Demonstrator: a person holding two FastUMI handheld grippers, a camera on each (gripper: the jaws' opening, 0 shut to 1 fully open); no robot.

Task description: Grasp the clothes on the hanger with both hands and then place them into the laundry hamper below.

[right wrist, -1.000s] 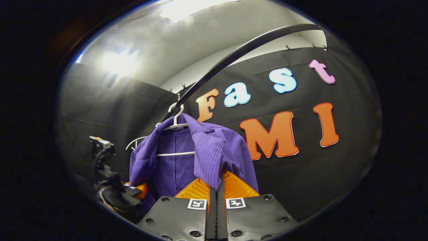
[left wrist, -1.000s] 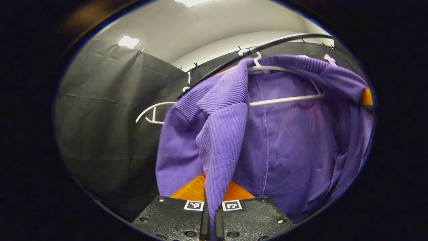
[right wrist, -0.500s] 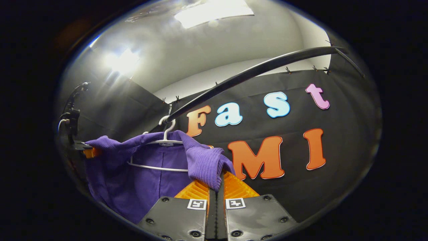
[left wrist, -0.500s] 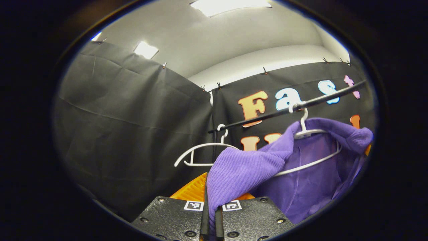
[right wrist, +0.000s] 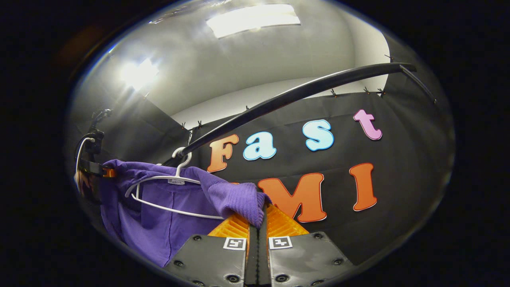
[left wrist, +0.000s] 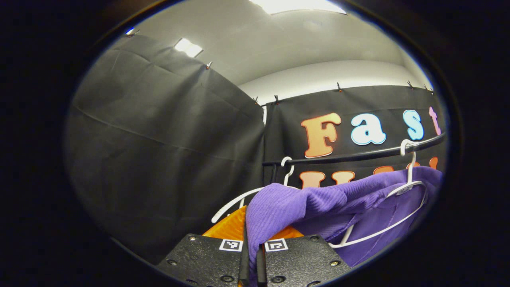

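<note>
Black cloth walls (left wrist: 159,131) close off the booth behind a dark clothes rail (right wrist: 287,95) that arcs across the upper half of the right gripper view. From it we see a white hanger (right wrist: 167,181) hooked at centre left, with the purple garment (right wrist: 159,223) draped over it and hanging into the lower left of that frame. Our right gripper (right wrist: 257,227), at bottom centre, is clenched on a ribbed fold of the garment, which bunches just above the pinched fingers. At the far left edge we see the left gripper (right wrist: 93,171) holding the garment's other end.

In the left gripper view, our left gripper (left wrist: 252,243) at bottom centre is likewise clamped on the garment, the cloth stretching from its fingers toward the lower right. A second, bare hanger (left wrist: 239,199) hangs on the rail just behind.
</note>
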